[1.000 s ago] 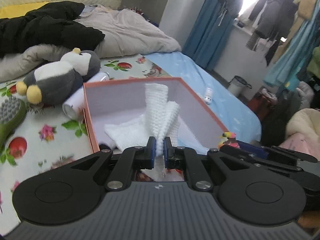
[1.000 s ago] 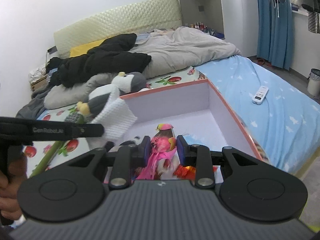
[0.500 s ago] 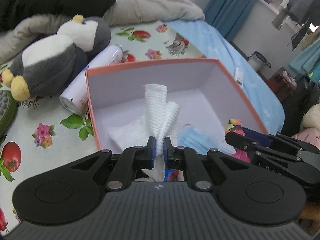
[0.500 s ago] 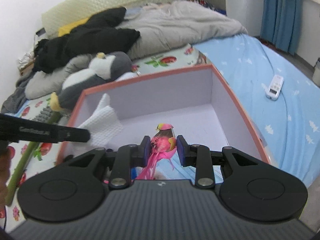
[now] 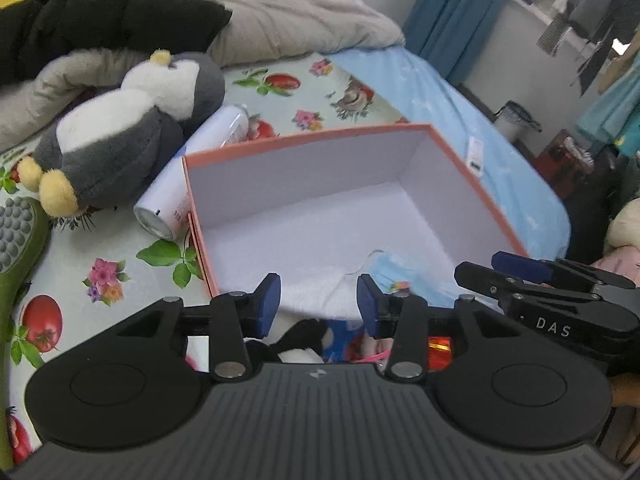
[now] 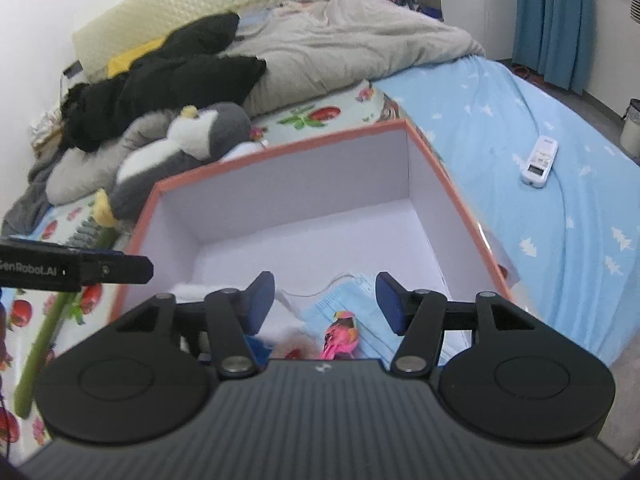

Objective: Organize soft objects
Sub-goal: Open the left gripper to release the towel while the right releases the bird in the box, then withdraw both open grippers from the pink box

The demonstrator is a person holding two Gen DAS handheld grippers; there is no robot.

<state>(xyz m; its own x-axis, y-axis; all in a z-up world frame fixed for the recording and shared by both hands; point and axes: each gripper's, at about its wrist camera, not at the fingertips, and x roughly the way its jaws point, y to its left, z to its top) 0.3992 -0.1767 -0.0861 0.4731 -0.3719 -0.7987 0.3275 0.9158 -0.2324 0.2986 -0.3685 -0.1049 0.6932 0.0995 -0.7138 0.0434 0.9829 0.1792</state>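
The bed [image 6: 540, 128] fills most of both views, its blue sheet with small white tree shapes running down the right side and a fruit-and-flower print cloth [image 5: 92, 280] on the left. A grey duvet [image 6: 352, 44] lies rumpled across the upper middle, with black clothing [image 6: 172, 80] heaped at the upper left.

In the centre sits the box [image 5: 312, 148], orange outside and white inside, open at the top. Left of it, touching the duvet, lies a grey and white penguin plush [image 5: 128, 132] with yellow feet. A white spray can [image 5: 192, 184] lies on its side between the plush and the box's left wall; its small red print is too blurred to read. A green massage brush [image 5: 20, 236] lies at the far left edge.

Inside the box, at its near end, rest a white knitted cloth [image 5: 312, 292], a blue face mask [image 6: 340, 300] with its white ear loop, and on the mask a small pink bird toy [image 6: 340, 334].

The left gripper [image 5: 318, 304] hovers over the box's near edge with its blue pads [image 5: 268, 304] spread wide, holding nothing. The right gripper [image 6: 326, 304] is likewise spread wide and empty above the bird toy. Seen from the right wrist, the left one's side reads "GenRobot.AI"; from the left wrist, the right one shows "DAS".

A white remote control [image 6: 540, 162] lies on the blue sheet at the right, well apart from the box.
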